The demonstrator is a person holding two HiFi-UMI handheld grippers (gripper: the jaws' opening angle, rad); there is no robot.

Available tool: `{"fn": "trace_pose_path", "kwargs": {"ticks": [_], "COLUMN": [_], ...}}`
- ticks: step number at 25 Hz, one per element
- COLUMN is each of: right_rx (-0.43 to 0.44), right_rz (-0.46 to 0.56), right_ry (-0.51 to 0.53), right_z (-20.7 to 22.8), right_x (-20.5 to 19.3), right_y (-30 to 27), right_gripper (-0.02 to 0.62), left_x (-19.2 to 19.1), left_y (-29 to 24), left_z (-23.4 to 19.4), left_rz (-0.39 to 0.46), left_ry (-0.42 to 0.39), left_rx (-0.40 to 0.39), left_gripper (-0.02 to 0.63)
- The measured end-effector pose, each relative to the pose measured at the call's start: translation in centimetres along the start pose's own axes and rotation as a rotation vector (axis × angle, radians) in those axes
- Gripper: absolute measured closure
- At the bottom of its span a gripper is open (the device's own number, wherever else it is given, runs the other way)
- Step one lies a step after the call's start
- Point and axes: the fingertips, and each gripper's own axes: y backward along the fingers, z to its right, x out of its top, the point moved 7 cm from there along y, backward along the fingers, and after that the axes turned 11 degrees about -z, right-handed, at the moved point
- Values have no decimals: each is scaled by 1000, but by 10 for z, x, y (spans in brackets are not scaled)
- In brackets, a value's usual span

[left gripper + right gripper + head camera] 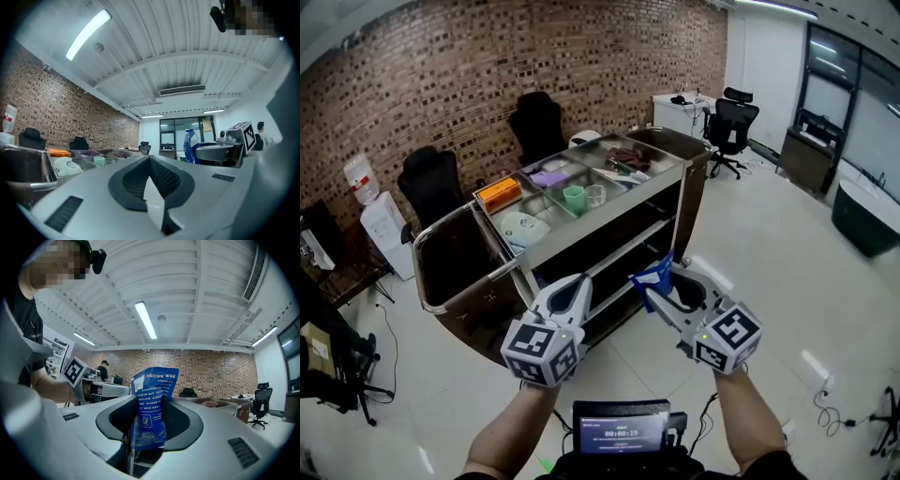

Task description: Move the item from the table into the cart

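right gripper [662, 284] pinches 1 blue pouch [152, 401] by its lower half, near the cart [609, 214] but not in it. the pouch looks light, soft and slick, so a firm mid-body grip suits. left gripper [573, 287] is pressed together, empty.

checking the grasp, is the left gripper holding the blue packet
No, the blue packet sits clamped in the right gripper, while the left gripper is shut on nothing.

Bright ceiling tubes [146, 319], fisheye edges, sharp
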Motion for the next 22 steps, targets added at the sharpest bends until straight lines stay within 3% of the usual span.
{"fn": "trace_pose_path", "kwargs": {"ticks": [6, 13, 15, 19, 22], "right_rx": [-33, -17, -4, 44, 109], "right_rz": [-13, -24, -24, -15, -20], "right_ry": [-36, -37, -33, -40, -17], "right_z": [52, 140, 202, 410, 488], "right_x": [-6, -9, -8, -5, -14], "right_y": [-65, -98, -95, -70, -94], "right_gripper": [448, 448, 448, 448, 448], "left_x": [9, 28, 45, 108, 115], "left_y": [-57, -141, -195, -379, -447], "left_z": [-61, -75, -65, -18, -25], "left_rz": [-29, -57, -67, -77, -73], "left_ry": [-23, -90, -89, -79, -58], "left_rx": [-99, -149, -148, -103, -53], "left_gripper": [606, 606, 606, 606, 606]}}
